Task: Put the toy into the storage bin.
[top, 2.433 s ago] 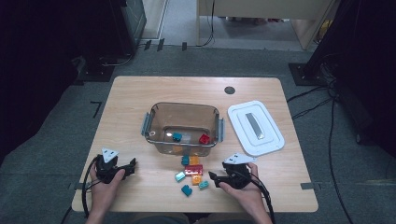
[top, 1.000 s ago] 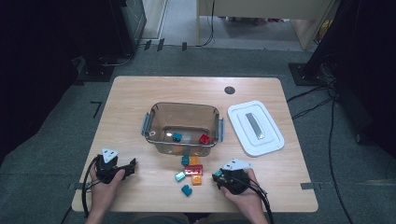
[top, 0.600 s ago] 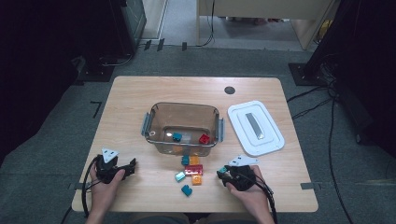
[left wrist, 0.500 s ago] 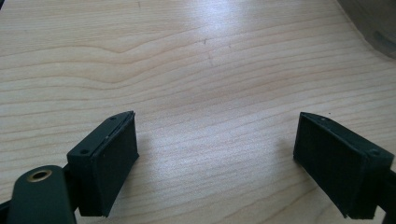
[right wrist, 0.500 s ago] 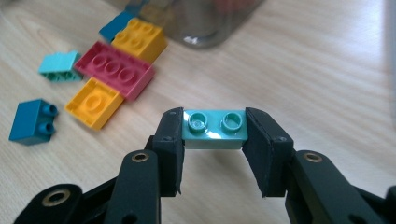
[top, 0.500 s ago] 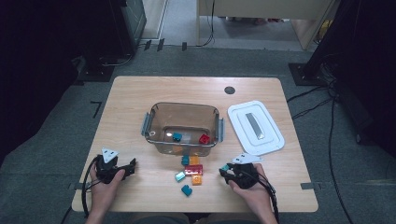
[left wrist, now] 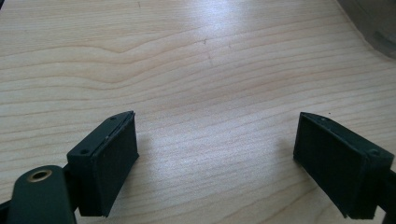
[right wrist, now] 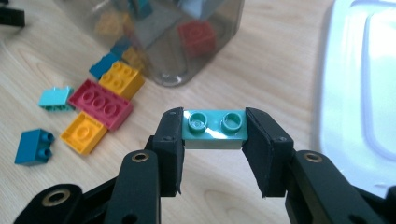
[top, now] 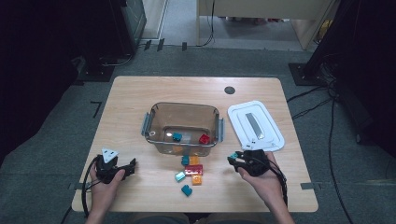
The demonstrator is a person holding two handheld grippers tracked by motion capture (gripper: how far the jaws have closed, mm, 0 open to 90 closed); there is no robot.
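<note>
Bricks lie loose on the table (top: 140,98) in front of the clear tub (top: 183,122): a red brick (right wrist: 101,103), two orange ones and three blue-green ones. The right gripper (right wrist: 214,140) pinches a teal two-stud brick (right wrist: 215,128) end to end between its pads, studs up, lifted off the wood near the tub's corner and beside the white lid (top: 255,125). Inside the tub sit a red block (top: 204,138) and a teal one. The left gripper (left wrist: 217,158) rests near the table's front left edge, jaws spread wide over bare wood, nothing between them.
</note>
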